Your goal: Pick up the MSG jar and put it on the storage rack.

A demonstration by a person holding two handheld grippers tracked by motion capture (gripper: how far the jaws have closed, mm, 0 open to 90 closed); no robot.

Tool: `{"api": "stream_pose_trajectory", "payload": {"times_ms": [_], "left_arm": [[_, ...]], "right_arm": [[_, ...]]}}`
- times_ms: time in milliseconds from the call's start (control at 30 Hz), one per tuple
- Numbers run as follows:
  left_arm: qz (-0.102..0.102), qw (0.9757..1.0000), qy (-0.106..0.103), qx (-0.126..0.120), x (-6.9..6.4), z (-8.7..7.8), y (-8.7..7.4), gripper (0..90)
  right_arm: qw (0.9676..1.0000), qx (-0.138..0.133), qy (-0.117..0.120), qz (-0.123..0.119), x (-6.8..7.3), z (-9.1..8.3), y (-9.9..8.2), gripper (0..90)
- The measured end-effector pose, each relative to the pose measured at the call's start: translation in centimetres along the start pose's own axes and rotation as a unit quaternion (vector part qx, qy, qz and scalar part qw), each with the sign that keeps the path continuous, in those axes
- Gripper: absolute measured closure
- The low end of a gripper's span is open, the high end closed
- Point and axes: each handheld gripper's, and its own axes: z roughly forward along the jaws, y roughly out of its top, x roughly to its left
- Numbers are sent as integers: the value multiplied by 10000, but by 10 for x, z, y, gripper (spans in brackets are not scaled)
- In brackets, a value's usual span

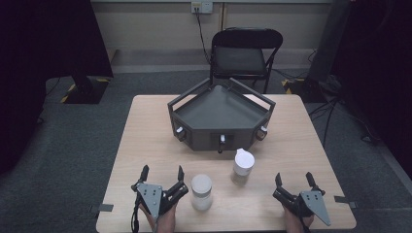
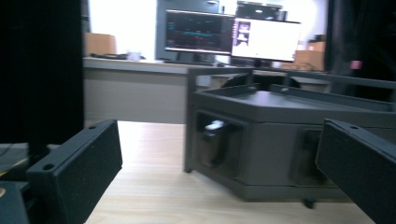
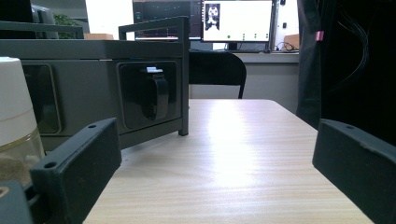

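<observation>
You are holding the left hand-held gripper and the right hand-held gripper low at the near edge of the table, both with jaws spread apart and gripping nothing. The two jars are standing between them: the frosted jar just at 3 o'clock of the left one, the white-capped jar at 10 o'clock of the right one, before the dark grey tray. They look like smooth, rigid, light cylinders that may slip, so you are best taking each across its mid-body.

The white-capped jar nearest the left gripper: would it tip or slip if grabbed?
The jar stands upright, taller than wide, so a high push might tip it. Its smooth round wall looks slippery and would probably roll if toppled. It seems rigid, likely glass or plastic.
</observation>
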Motion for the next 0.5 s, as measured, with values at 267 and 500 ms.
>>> {"api": "stream_pose_trajectory", "payload": {"times_ms": [267,500], "left_arm": [[-122,9988,-459,-139,-9,-11,11,0],[-32,9968,-791,-62,-20,-14,10,0]], "right_arm": [[10000,-4,-23,-1,1,0,0,0],[10000,1,-12,-3,1,0,0,0]]}}
